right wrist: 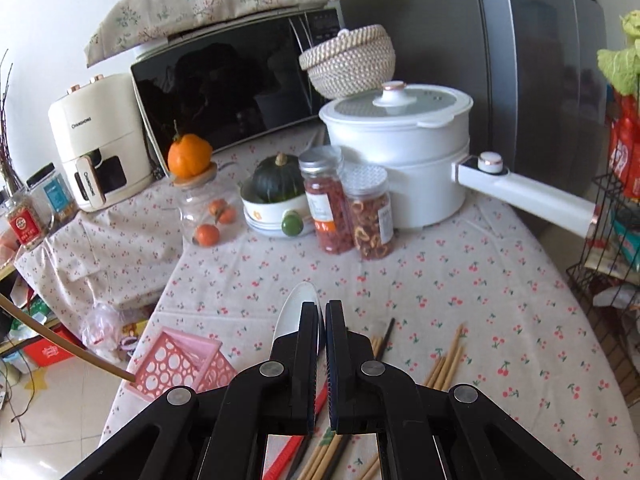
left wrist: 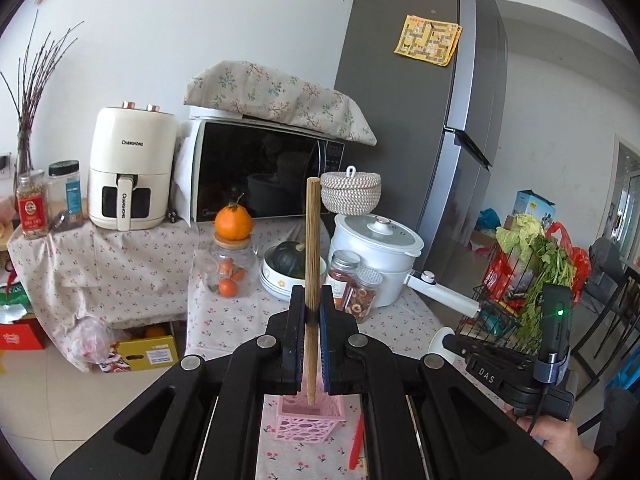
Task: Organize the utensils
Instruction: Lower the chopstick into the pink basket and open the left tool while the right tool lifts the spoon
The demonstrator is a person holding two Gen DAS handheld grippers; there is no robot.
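**Chopstick over the pink basket, spoon in my other tongs**

My left gripper (left wrist: 311,312) is clamped on a bamboo chopstick (left wrist: 312,240), which stands nearly upright between the pads. Its lower tip hangs just above the open top of the pink basket (left wrist: 310,420), and its upper end rises past the fingertips. From the right wrist view the same chopstick (right wrist: 60,340) comes in slanting from the left, with its tip at the near left corner of the pink basket (right wrist: 180,364); whether it touches the rim I cannot tell.

My right gripper (right wrist: 323,312) has its fingers drawn close with only a thin gap, and a white spoon (right wrist: 298,312) sits at that gap, its bowl showing past the left finger. It looks pinched there, though the contact itself is hidden behind the finger.

To the right of the basket, on the cherry-print tablecloth (right wrist: 480,280), lie loose bamboo chopsticks (right wrist: 446,360), a dark chopstick (right wrist: 386,338) and, nearer to me, a red chopstick (right wrist: 288,452) running under my right gripper. In the left wrist view a red utensil (left wrist: 356,444) lies just right of the basket.

Beyond the basket stand two spice jars (right wrist: 348,204) and a white pot (right wrist: 404,140).
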